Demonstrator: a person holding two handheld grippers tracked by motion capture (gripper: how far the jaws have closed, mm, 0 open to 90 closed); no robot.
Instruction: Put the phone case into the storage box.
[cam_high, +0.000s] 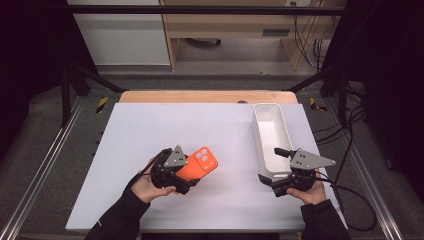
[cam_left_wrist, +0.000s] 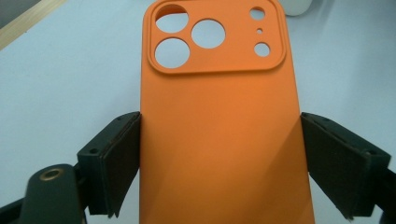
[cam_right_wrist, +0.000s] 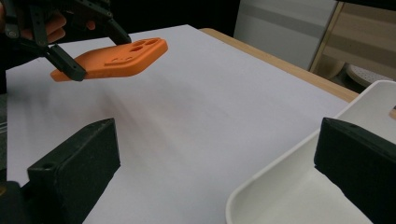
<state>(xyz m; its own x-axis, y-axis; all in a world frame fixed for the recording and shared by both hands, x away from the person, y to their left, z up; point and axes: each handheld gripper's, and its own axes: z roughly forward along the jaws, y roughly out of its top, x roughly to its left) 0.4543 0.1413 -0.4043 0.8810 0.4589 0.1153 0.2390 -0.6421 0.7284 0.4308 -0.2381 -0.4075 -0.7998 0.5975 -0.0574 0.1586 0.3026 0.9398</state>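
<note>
Between the left tool's (cam_left_wrist: 219, 168) jaws sits the orange phone case (cam_left_wrist: 219, 130).

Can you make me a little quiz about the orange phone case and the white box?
1. True or false: the left hand-held gripper is shut on the orange case.
2. Is the case lying on the table or lifted off it?
3. Which is near the white bin: A the left hand-held gripper, B the right hand-held gripper?

Key: 1 true. 2 lifted off it, as the right gripper view shows. 3 B, and it is open, with nothing between its jaws.
</note>
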